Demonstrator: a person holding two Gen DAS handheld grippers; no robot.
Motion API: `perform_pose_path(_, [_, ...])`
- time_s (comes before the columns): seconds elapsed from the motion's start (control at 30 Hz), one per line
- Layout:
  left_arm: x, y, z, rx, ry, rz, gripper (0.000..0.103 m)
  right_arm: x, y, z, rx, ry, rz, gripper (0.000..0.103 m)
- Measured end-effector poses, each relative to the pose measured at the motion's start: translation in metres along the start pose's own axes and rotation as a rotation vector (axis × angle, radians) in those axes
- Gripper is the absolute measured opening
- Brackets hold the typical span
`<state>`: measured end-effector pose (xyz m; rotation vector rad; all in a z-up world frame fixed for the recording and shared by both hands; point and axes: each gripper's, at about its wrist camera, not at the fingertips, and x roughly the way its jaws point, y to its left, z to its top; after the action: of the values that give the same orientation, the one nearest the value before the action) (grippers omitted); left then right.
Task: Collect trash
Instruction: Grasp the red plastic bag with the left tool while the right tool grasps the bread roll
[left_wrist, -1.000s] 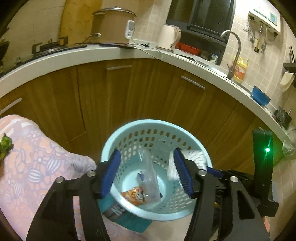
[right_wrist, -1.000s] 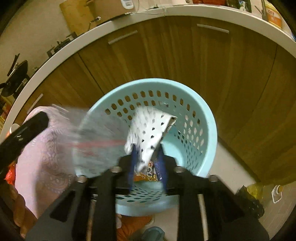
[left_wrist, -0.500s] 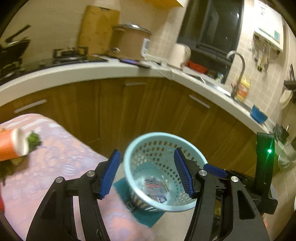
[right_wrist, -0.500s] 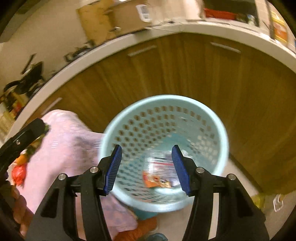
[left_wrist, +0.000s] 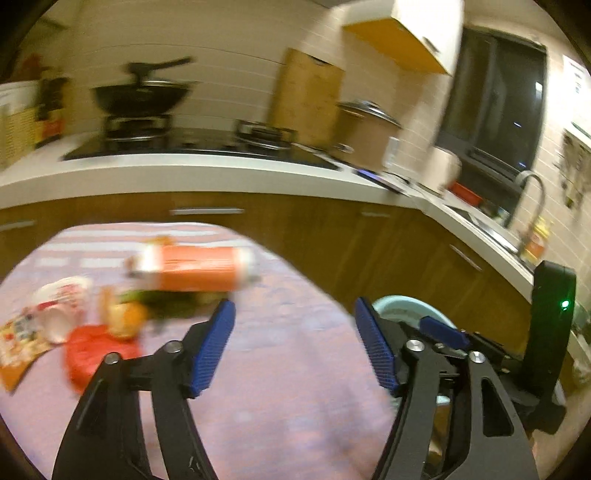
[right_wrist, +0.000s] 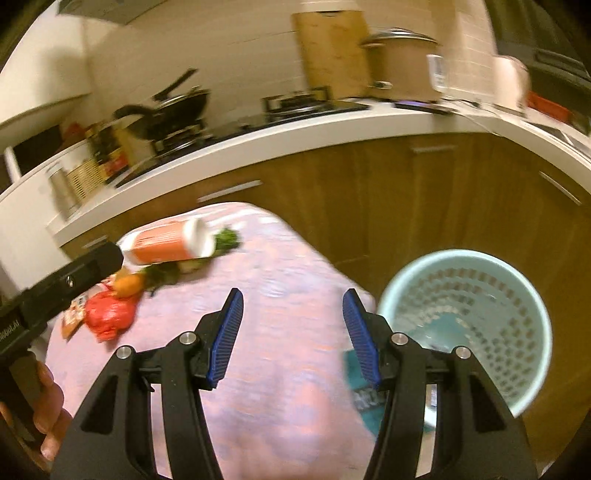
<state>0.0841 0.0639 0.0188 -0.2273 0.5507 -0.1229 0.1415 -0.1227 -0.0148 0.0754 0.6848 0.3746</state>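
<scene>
Trash lies at the far left of a pink patterned table: an orange and white carton on its side, green scraps, an orange peel, a red bag, a white cup and a printed wrapper. The carton and red bag also show in the right wrist view. The light blue perforated basket stands on the floor right of the table. My left gripper and right gripper are both open and empty above the table.
A white kitchen counter with wooden cabinets curves behind the table, bearing a wok, stove, cutting board and rice cooker. A sink and tap are at the far right. A teal mat lies under the basket.
The right gripper let the spotted tissue fall into the basket and opened. Both grippers then swung left, away from the basket and over the table toward the trash pile.
</scene>
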Motion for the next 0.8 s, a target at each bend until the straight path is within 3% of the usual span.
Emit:
perform_pose_path(0.1, [-0.020, 0.037, -0.007, -0.037, -0.023, 0.097, 0.078, 0.012, 0.029, 0.001, -0.044, 0.011, 0.043, 0.052])
perform_pose_path(0.33, [-0.033, 0.107, -0.026, -0.081, 0.023, 0.221, 0.088, 0.041, 0.095, 0.006, -0.137, 0.036, 0.133, 0.052])
perform_pose_path(0.57, [0.001, 0.143, -0.035, -0.141, 0.130, 0.190, 0.088, 0.069, 0.140, 0.008, -0.177, 0.071, 0.177, 0.051])
perform_pose_path(0.67, [0.013, 0.153, -0.037, -0.171, 0.157, 0.175, 0.077, 0.079, 0.151, 0.007, -0.185, 0.093, 0.187, 0.051])
perform_pose_path(0.73, [0.018, 0.158, -0.040, -0.191, 0.176, 0.151, 0.059, 0.085, 0.159, 0.007, -0.195, 0.107, 0.191, 0.051])
perform_pose_path(0.8, [0.021, 0.160, -0.043, -0.202, 0.185, 0.115, 0.051, 0.089, 0.163, 0.007, -0.201, 0.116, 0.196, 0.051])
